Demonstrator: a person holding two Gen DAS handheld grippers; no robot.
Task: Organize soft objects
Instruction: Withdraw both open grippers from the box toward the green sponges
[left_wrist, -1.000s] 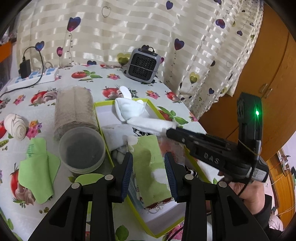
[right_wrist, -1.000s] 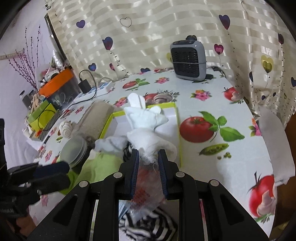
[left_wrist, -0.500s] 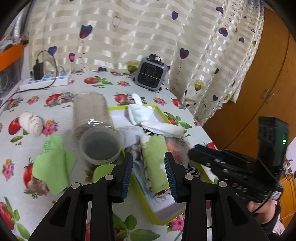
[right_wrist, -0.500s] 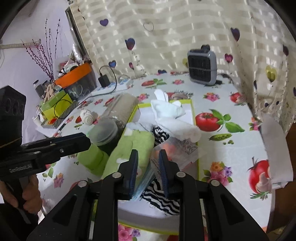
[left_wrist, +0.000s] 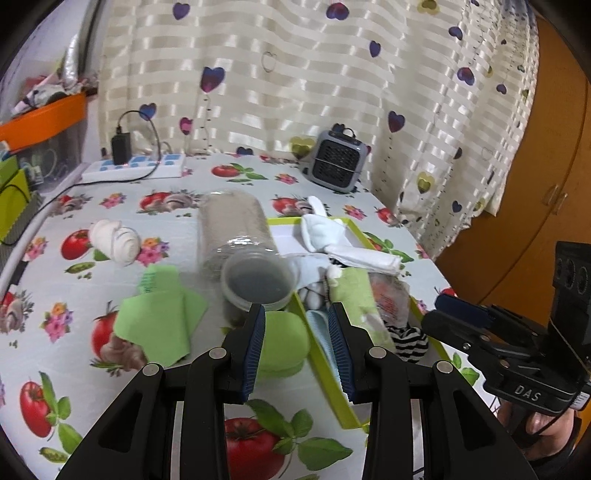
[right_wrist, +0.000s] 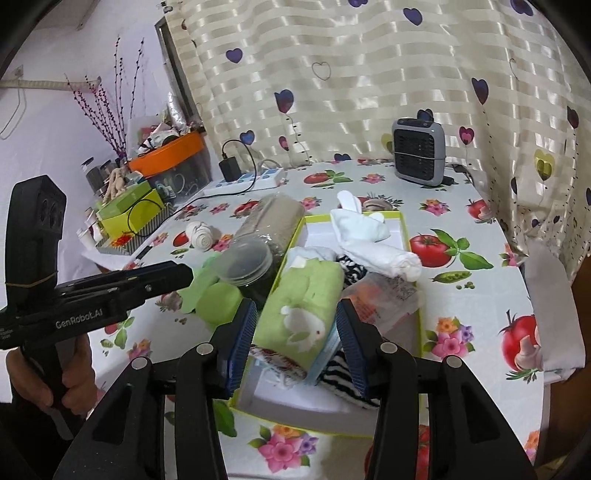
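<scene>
A white tray with a yellow-green rim (left_wrist: 321, 354) (right_wrist: 317, 218) holds a green towel roll (left_wrist: 354, 295) (right_wrist: 306, 295), white cloths (left_wrist: 325, 232) (right_wrist: 362, 229), a zebra-striped cloth (right_wrist: 343, 373) and a clear packet (right_wrist: 384, 295). My left gripper (left_wrist: 295, 325) hangs open above the tray's near left rim, with nothing between its fingers. My right gripper (right_wrist: 295, 317) hovers over the tray's near end. Its jaws are opening and its pads touch nothing. The towel roll lies below them. To the left of the tray lie a clear jar (left_wrist: 236, 236), a round green pad (left_wrist: 284, 339), a flat green cloth (left_wrist: 159, 314) and a white rolled cloth (left_wrist: 114, 240).
A grey heater (left_wrist: 338, 168) and a power strip (left_wrist: 136, 171) stand at the back by the curtain. An orange bin (right_wrist: 166, 155) and boxes crowd the far left. The table ends just right of the tray, with a wooden cupboard (left_wrist: 535, 184) beyond it.
Both grippers have drawn back from the tray. The right jaws have spread apart and let go of the clear packet, which now lies in the tray. The green towel roll stays in the tray.
</scene>
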